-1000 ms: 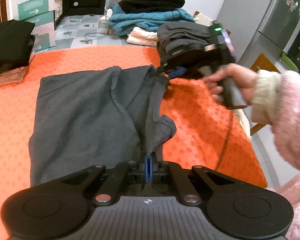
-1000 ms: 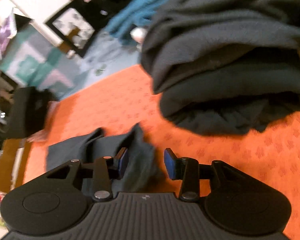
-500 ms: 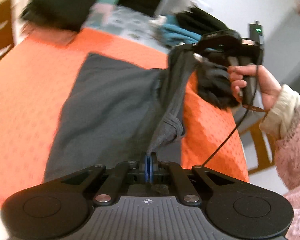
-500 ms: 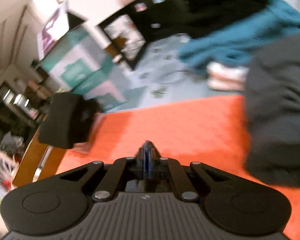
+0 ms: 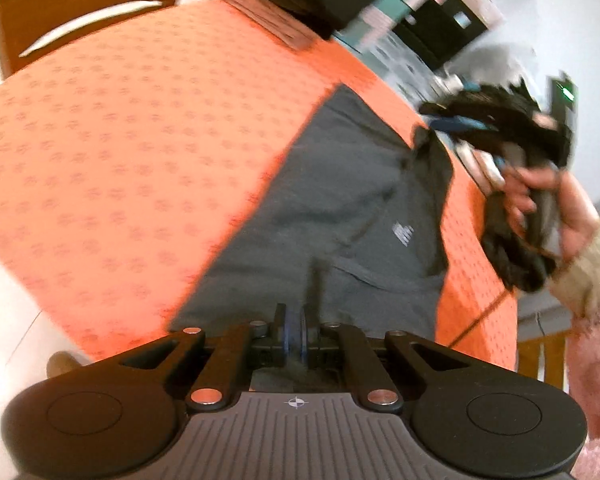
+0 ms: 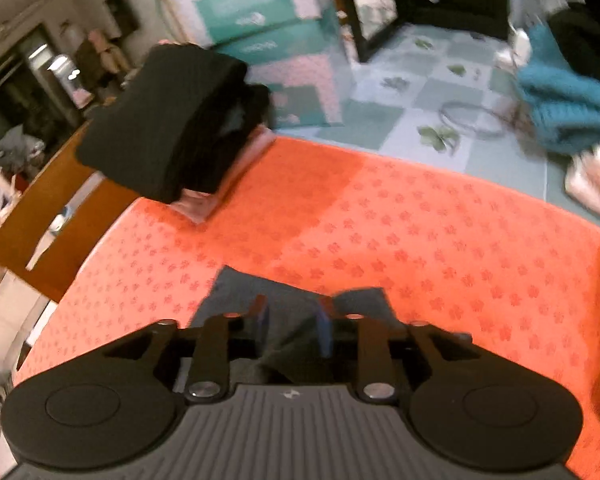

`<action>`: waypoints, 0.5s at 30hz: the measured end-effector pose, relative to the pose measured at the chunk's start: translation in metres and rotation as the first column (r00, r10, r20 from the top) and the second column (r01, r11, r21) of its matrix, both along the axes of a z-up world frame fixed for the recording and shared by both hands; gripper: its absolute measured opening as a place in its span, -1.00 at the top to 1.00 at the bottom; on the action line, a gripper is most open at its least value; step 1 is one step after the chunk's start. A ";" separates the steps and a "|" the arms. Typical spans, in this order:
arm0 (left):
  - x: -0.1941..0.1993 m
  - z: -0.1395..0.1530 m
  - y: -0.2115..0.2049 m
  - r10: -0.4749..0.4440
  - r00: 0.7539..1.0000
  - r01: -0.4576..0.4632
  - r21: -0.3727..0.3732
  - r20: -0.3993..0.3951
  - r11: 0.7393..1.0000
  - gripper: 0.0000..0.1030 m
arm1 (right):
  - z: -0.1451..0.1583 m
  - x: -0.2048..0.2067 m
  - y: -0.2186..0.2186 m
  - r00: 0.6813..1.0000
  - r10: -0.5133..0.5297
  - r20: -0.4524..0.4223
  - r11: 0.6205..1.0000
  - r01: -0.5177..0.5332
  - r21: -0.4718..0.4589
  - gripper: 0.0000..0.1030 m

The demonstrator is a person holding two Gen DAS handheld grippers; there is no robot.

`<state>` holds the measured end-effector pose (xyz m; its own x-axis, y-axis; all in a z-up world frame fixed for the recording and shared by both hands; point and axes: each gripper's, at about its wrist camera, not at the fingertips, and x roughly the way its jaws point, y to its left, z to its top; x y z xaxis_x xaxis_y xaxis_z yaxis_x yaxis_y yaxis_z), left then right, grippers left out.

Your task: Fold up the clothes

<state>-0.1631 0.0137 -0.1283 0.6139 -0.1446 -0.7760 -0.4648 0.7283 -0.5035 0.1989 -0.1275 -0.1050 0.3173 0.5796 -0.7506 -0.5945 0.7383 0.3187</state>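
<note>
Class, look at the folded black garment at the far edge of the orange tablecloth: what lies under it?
Under the folded black garment a pink folded cloth pokes out, resting on the orange tablecloth. How far the pink cloth extends underneath is hidden by the black one.

Soft indoor light, warm and even. Both fisheye views bow at the edges; motion blur smears the person's hand and the teal knitted pile at right.

Tablecloth: orange, with a repeating small flower print; garment: dark grey, one small white mark (too blurred to read); folded stack, far left: black over pale pink; sweater, far right: teal; sleeve: pink with cream cuff; gripper pads: blue.
</note>
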 end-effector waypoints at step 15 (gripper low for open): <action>0.004 0.016 -0.003 -0.327 0.938 0.345 0.282 -0.113 0.895 0.33 | 0.048 -0.102 -0.089 0.974 0.220 0.051 0.975 -0.219 -0.022 0.12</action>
<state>-0.1593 0.0111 -0.1124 0.5194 -0.0948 -0.8493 -0.1891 0.9564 -0.2224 0.0971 -0.2169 -0.0574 0.2230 0.6274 -0.7461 -0.7584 0.5925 0.2716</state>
